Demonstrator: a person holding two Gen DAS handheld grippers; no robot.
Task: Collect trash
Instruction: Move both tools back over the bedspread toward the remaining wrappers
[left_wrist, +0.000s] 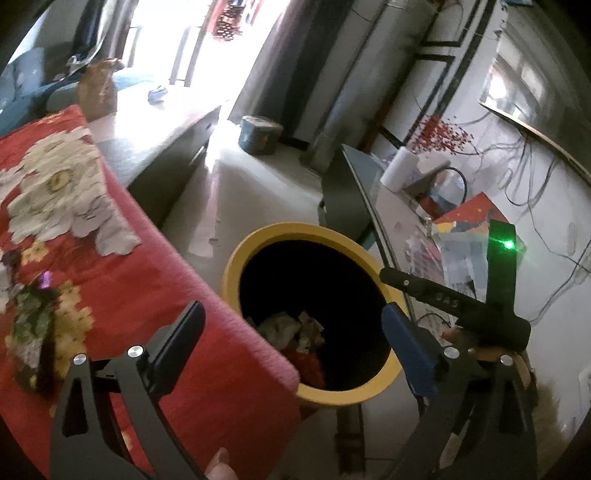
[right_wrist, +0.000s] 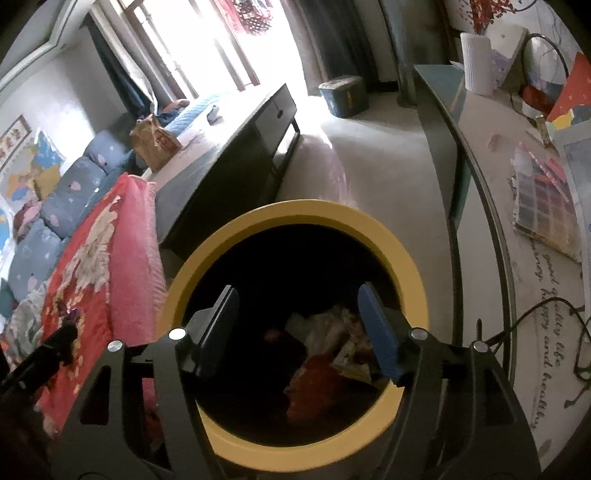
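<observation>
Both your tools are hanging over the yellow-rimmed bin (right_wrist: 295, 210). The left tool (left_wrist: 291, 354) is spread wide with nothing in it, and the right tool (right_wrist: 299, 332) is open and empty too. The crumpled trash (right_wrist: 325, 354) sits at the bottom of the bin, right beside the red floral blanket (left_wrist: 122, 258).

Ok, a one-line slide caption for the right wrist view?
Open right gripper poised over the yellow-rimmed bin, crumpled trash lying inside, nothing between its fingers.
</observation>
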